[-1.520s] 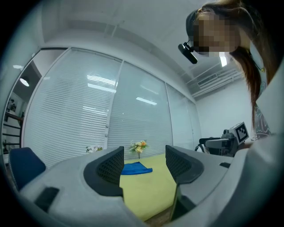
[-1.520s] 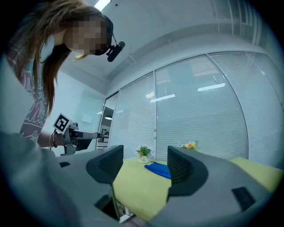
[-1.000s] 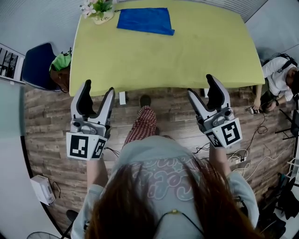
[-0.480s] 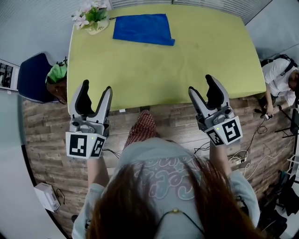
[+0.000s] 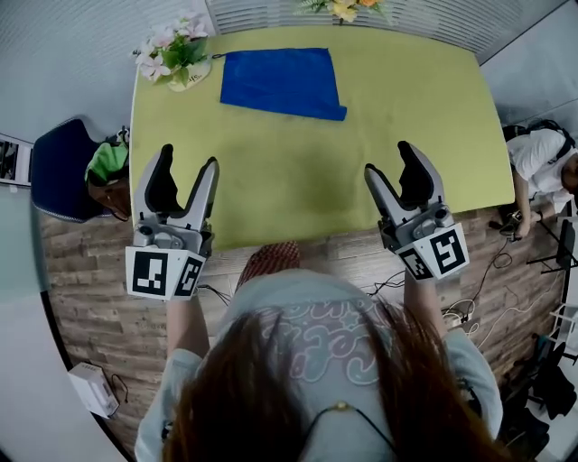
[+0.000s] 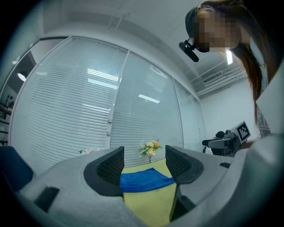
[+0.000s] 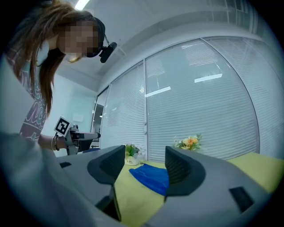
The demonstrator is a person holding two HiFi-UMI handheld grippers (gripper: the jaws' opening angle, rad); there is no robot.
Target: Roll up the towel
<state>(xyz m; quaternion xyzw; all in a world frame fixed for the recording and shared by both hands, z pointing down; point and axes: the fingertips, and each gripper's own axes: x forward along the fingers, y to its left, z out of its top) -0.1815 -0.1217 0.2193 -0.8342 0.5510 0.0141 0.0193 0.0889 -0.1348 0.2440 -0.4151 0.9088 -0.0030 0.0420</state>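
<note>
Pose: you hold both forearms out in front of you, about shoulder-width apart. The left gripper [image 5: 188, 158] and the right gripper [image 5: 388, 161] point level toward the far side of the table [image 5: 307, 180]. Both sit at the near edge, tips just over the yellow-green top and marker cubes back over the wood floor [image 5: 90, 298]. The two stand about level with each other and well apart, roughly upright with no marked roll.

Towel: the blue towel [image 5: 282, 81] lies flat and unrolled on the far half of the table, left of centre. It is well apart from both grippers. Its long axis runs across the table, left to right. The near edge slants a little, so the near right corner sticks out toward you. A flower pot [image 5: 172, 56] stands just beside its far left corner, and a second bunch of flowers [image 5: 341, 7] stands at the far edge, beyond the far right corner.

Claws: in the left gripper view the jaws stand wide apart. Only bare table and the distant towel [image 6: 142, 181] show in the gap, and the pads touch nothing. In the right gripper view the jaws are likewise spread wide and empty, with the towel [image 7: 153, 176] seen far off between them. Neither gripper touches the towel or the table.
</note>
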